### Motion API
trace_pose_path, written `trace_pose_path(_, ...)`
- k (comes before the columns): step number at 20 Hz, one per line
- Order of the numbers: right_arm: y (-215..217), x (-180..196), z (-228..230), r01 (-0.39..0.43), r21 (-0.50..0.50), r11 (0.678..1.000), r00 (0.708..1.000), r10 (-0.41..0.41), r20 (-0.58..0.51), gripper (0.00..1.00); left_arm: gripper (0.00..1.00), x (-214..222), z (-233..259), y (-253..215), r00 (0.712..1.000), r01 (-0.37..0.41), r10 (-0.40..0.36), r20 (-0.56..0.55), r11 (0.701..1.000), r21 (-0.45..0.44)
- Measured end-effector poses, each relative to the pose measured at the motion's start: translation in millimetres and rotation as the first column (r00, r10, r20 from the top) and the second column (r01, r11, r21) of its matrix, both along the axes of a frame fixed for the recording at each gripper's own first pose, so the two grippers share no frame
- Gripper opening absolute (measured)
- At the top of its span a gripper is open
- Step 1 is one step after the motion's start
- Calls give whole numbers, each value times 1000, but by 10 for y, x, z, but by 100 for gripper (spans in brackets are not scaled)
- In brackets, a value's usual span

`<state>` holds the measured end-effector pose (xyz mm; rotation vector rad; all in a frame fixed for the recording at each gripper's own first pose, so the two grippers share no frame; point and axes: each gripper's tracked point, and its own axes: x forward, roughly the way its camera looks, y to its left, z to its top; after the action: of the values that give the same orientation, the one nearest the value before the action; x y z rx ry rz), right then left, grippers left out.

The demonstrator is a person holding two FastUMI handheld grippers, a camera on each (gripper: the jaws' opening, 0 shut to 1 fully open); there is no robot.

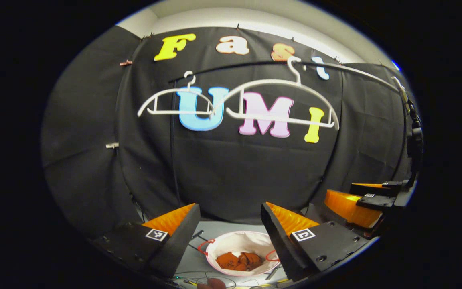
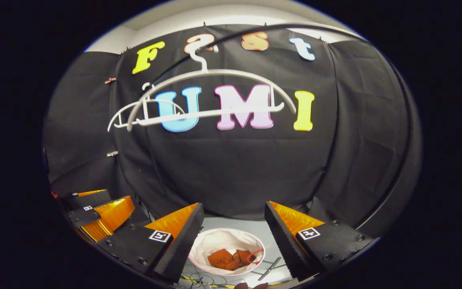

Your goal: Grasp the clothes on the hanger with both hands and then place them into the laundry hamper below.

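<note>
While grippers gape, clothes (image 1: 240, 261) in hamper (image 1: 231, 243)

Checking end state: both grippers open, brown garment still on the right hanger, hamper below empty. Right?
Not quite. Both hangers are bare, and the brown garment lies inside the hamper, as the left gripper view shows. Left gripper and right gripper are open.

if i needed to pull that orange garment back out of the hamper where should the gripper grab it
Come straight down from above: the laundry hamper opens upward and its walls block the sides. Pinch a raised fold near the middle of the crumpled orange garment, which lies bunched on the hamper's bottom, so a ridge probably fits between the fingers.
</note>
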<state>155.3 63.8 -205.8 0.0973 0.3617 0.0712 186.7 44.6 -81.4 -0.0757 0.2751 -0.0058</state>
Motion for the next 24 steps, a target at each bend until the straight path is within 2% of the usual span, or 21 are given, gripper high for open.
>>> trace_pose_path(3, 8, -128, 516, 9, -8, 1000, 995, -8, 98, 98, 96, -209, 390, 47, 998, 0, 1, 68, 1000, -8)
trace_pose_path(6, 40, -271, 899, 14, 5, 1000, 986, -14, 165, 100, 94, -452, 829, 143, 990, -8, 9, 140, 1000, -4)
trace_pose_path(8, 44, -347, 1089, 8, -3, 1000, 980, -7, 200, 98, 96, -595, 1083, 146, 985, -19, 16, 173, 1000, 14)
trace_pose_path(10, 21, -449, 1329, 9, -7, 1000, 970, -7, 244, 98, 98, -669, 1203, 123, 979, -20, 14, 206, 999, 26)
trace_pose_path(12, -41, -487, 1576, 16, 4, 1000, 954, -17, 299, 95, 94, -748, 1295, 109, 974, -19, 13, 225, 999, 28)
trace_pose_path(13, -55, -509, 1649, 20, 6, 1000, 948, -21, 317, 98, 94, -795, 1367, 108, 972, -20, 13, 235, 999, 27)
trace_pose_path(14, -73, -529, 1707, 20, 8, 1000, 944, -21, 329, 93, 94, -844, 1444, 114, 970, -18, 11, 244, 999, 27)
trace_pose_path(16, -103, -600, 1783, 19, 14, 1000, 939, -22, 343, 93, 94, -915, 1564, 99, 965, -18, 6, 264, 999, 44)
trace_pose_path(19, -118, -654, 1834, 4, 37, 999, 936, -17, 351, 100, 96, -984, 1614, 4, 960, -12, -8, 278, 998, 68)
trace_pose_path(21, -167, -662, 1822, 5, 37, 999, 936, -18, 352, 93, 94, -993, 1594, -22, 963, -19, -2, 270, 997, 73)
trace_pose_path(22, -195, -652, 1818, 5, 30, 1000, 935, -15, 354, 100, 96, -985, 1580, -45, 964, -25, 3, 265, 997, 76)
trace_pose_path(24, -231, -657, 1792, -4, 18, 1000, 938, -2, 345, 98, 96, -995, 1580, -82, 964, -39, 17, 265, 996, 79)
